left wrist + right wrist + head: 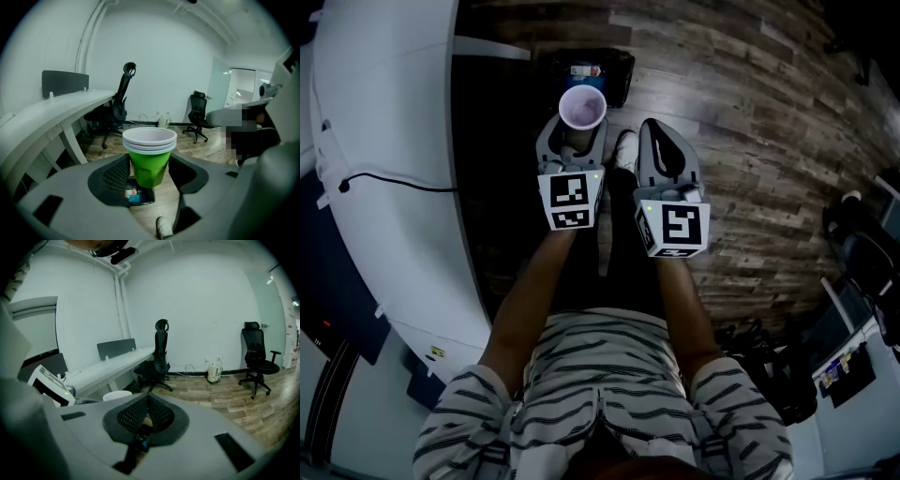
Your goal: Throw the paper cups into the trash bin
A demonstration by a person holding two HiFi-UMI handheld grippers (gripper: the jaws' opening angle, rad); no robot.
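Note:
A stack of paper cups [581, 110], green outside with white rims [149, 154], hangs upright in the air with my left gripper [572, 133] shut on its lower part, a jaw on each side [150, 165]. Directly beneath and just beyond it stands the black trash bin [598, 73] on the wooden floor, with some litter inside [139, 194]. My right gripper [664, 142] is beside the left one, its mesh pads pressed together with nothing between them [147, 401]. In the right gripper view the cup rim [117, 394] shows at the left.
A long curved white desk [384, 141] with a black cable runs along the left, close to the bin. The person's shoe [624, 150] is next to the bin. Office chairs [119, 110] [199, 115] stand farther off. Dark gear lies at the right [853, 244].

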